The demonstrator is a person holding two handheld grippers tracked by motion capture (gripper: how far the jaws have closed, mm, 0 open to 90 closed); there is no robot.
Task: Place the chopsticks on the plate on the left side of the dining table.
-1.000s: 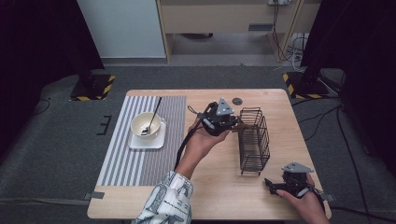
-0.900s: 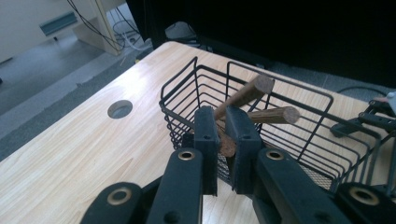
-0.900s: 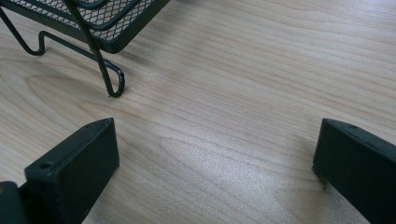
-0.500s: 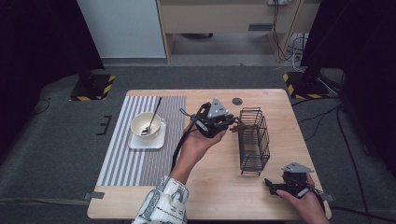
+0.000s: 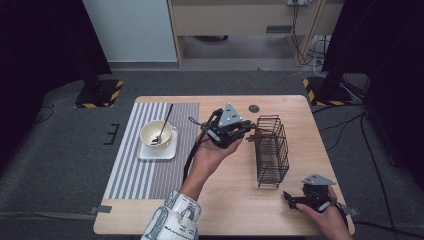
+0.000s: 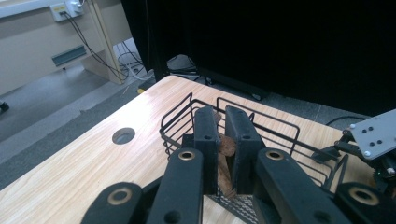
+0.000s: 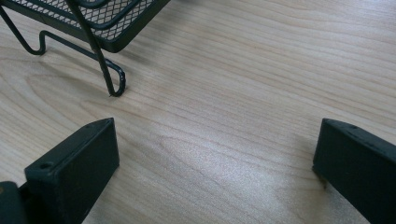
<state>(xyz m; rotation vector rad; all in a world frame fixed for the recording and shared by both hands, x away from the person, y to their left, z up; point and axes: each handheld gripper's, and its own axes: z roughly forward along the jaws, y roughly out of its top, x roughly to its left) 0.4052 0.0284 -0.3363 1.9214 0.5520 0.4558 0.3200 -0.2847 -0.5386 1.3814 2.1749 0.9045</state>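
Note:
My left gripper [image 5: 248, 130] hovers over the middle of the table, pointing at the left rim of a black wire basket [image 5: 272, 150]. In the left gripper view its jaws [image 6: 222, 116] are shut on a thin brown piece [image 6: 227, 147], which sits at the near rim of the basket [image 6: 261, 126]. What the brown piece is I cannot tell. My right gripper [image 5: 291, 199] rests at the front right corner of the table. Its jaws [image 7: 215, 163] stand wide open over bare wood, with a foot of the basket [image 7: 114, 84] just ahead.
A white cup [image 5: 156, 134] with a spoon in it stands on a square white saucer on the striped placemat [image 5: 135, 175] at the left. A round cable hole [image 5: 254, 108] lies behind the basket. The table's front edge is close to the right hand.
My left gripper has drawn a little to the left and upward, away from the basket, still shut on the brown piece. The right gripper has kept still.

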